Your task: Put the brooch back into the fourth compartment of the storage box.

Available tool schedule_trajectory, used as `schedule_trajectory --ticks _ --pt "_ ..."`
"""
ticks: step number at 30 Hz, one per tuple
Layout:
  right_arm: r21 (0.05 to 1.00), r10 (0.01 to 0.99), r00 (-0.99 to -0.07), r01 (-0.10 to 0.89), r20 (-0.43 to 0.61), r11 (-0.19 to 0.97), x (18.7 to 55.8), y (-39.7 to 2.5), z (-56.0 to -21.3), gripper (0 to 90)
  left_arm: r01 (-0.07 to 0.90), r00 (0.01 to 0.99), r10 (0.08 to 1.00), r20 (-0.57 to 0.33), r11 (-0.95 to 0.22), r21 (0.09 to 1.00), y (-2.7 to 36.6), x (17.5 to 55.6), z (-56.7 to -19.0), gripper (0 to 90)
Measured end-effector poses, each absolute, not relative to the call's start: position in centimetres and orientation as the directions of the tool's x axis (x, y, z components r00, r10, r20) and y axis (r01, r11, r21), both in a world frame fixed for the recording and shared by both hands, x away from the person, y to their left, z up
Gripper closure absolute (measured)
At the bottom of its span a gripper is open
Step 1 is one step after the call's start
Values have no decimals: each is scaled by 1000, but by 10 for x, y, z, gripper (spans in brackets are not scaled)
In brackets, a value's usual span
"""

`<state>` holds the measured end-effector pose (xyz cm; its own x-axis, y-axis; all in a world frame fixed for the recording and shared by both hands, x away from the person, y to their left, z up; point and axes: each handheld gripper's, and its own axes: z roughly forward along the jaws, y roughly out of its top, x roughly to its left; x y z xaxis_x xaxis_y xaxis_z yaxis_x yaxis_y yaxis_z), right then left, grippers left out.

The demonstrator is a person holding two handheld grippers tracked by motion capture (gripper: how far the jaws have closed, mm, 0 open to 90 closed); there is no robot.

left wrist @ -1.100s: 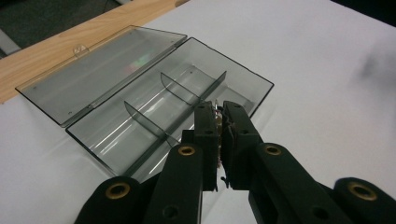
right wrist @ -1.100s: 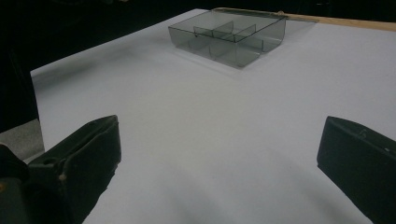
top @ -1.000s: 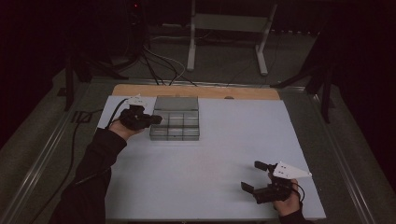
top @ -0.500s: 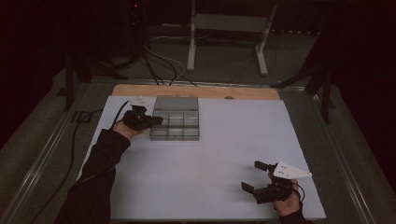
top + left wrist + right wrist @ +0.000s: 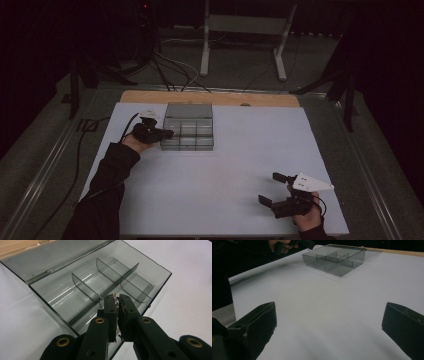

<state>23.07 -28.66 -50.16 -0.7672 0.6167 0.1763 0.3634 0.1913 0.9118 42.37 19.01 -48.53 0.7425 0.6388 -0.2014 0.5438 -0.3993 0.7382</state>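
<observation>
1. Two things are noted as changed over the last second: the left gripper [image 5: 159, 134] is now carried further toward the smoke-grey clear plastic compartment box [image 5: 188, 134], and the left sleeve [image 5: 107, 185] is stretched out longer over the white table top [image 5: 220, 195]. The right gripper [image 5: 272, 196] is found where it was, near the table's near right corner.
2. A delivery step is judged to be in hand: something is being brought to the box, whose hinged lid [image 5: 189, 110] is already laid open toward the far side.
3. The left jaws are seen nearly pressed together in the left gripper view, with a small pale and pinkish object [image 5: 115, 300] pinched between them; what it is cannot be told.
4. The pinched object is held just above the box's left wall, over one of the near compartments; exactly which one cannot be told.
5. The right jaws are spread wide with nothing between them, well apart from the box.
</observation>
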Motion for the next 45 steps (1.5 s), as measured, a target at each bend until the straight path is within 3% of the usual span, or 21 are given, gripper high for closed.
schedule_trajectory --ticks 14,25,32,45 --pt "911 616 -768 365 177 193 231 -286 -502 0 559 737 652 -177 -441 702 184 425 -493 873" --pt "912 615 -769 363 175 194 230 -287 -501 0 561 715 678 -170 -411 718 183 426 -488 867" --pt "912 616 -768 364 177 191 230 -287 -501 0 575 704 680 -204 -378 725 184 425 -482 690" --pt "912 617 -767 364 177 191 230 -287 -501 0 538 716 673 -188 -359 763 187 412 -459 382"
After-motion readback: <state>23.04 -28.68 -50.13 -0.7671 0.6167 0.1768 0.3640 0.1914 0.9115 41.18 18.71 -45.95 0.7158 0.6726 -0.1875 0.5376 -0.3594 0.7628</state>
